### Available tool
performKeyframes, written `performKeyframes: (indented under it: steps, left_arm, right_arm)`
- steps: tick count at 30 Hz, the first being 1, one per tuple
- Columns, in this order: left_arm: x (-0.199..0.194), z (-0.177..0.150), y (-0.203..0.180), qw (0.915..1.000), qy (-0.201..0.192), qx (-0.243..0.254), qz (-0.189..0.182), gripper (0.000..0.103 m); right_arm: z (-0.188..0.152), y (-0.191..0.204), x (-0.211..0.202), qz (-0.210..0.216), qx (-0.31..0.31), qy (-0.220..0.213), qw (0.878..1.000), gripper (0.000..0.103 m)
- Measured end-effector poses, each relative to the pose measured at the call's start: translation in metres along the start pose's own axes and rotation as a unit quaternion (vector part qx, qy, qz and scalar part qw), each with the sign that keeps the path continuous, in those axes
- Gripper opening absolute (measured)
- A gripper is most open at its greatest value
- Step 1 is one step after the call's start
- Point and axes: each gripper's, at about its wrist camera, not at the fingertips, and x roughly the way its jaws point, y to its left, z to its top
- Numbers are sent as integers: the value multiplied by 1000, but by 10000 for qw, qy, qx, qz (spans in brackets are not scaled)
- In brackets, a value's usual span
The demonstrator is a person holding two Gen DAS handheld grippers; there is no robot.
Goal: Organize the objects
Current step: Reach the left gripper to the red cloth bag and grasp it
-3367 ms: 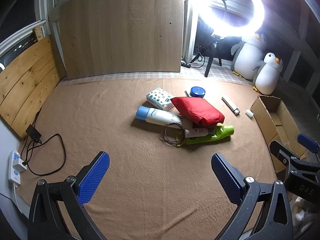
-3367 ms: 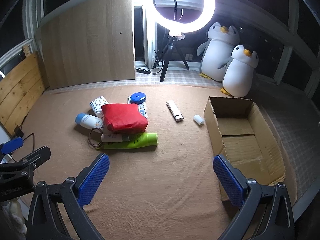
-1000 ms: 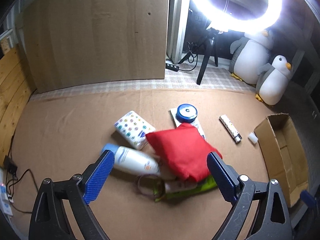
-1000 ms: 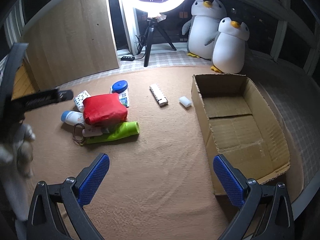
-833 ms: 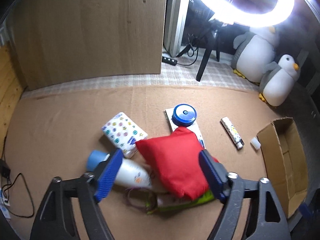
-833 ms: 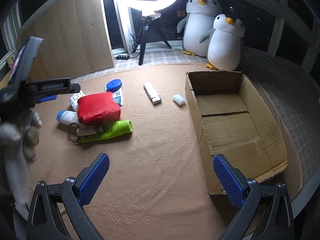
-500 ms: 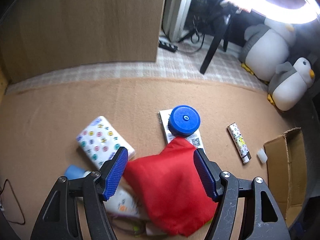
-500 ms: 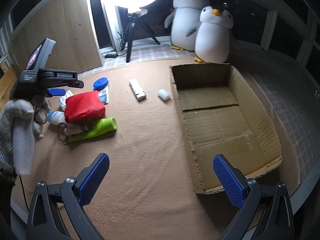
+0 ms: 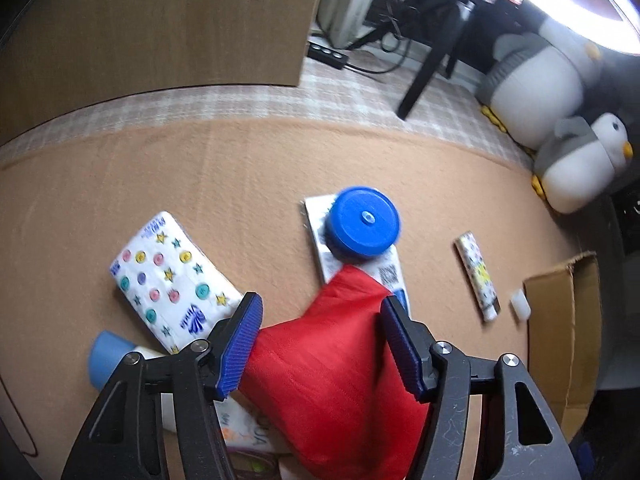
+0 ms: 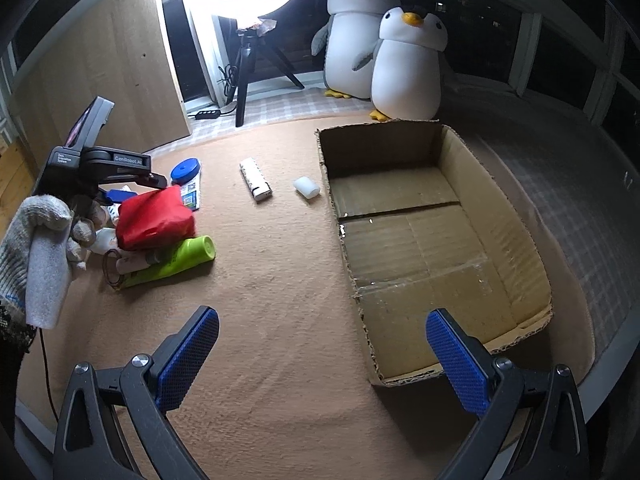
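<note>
Left hand-held gripper (image 9: 320,336) has come down over the pile and its blue pads now straddle the soft red fabric pouch (image 9: 332,376), jaws spread on either side of it and narrower than a second ago, though I cannot tell whether the pads touch the cloth yet. A few seconds back this hand-held gripper hung wide and well short of the heap; now the pouch fills the gap, so I judge the first pick is about to close.

The pouch lies on top of the white lotion bottle with a blue cap (image 9: 110,354) and the lime green squeeze bottle (image 10: 176,264), one corner lapping the flat white printed packet (image 9: 390,274) under the round blue lid (image 9: 364,222). The star-patterned tissue pack (image 9: 168,276) sits just beside it.

Right hand-held gripper (image 10: 320,354) hangs released with nothing between its pads, above the tan felt mat (image 10: 280,280), near the open brown cardboard box (image 10: 532,248). The box holds nothing so far, so the sorting has not yet begun. The pouch being limp, it may sag and drag the bottles when lifted.
</note>
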Motion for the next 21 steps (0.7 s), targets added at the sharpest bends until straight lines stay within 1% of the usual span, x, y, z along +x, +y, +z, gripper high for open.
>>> performKeyframes:
  steps: [3,5,7,11,15,18,21]
  left_arm:
    - [-5,-8,-5,9998,53,103,-148,57]
    - [-9,-14,-11,9995,78,239,-207,55]
    - [-11,-21,-18,9988,110,381,-280,51]
    - [-15,-36,-30,9972,176,561,-468,49]
    - [-23,-51,-40,9955,176,694,-621,45]
    - [-26,-64,-47,9938,216,806,-737,45]
    - [-26,-78,-57,9912,257,1026,-792,45]
  right_arm:
    - [0,3,-2,15,-37,-23,10000,103]
    - [0,4,-2,32,-28,-14,10000,103]
    - [-1,6,-3,48,-38,-15,10000,103]
    - [-2,9,-5,80,-67,-41,9999,103]
    - [-2,11,-8,95,-87,-68,9999,103]
    - [-3,11,-8,95,-74,-70,9999,103]
    - [-2,11,-8,101,-51,-56,9999,103]
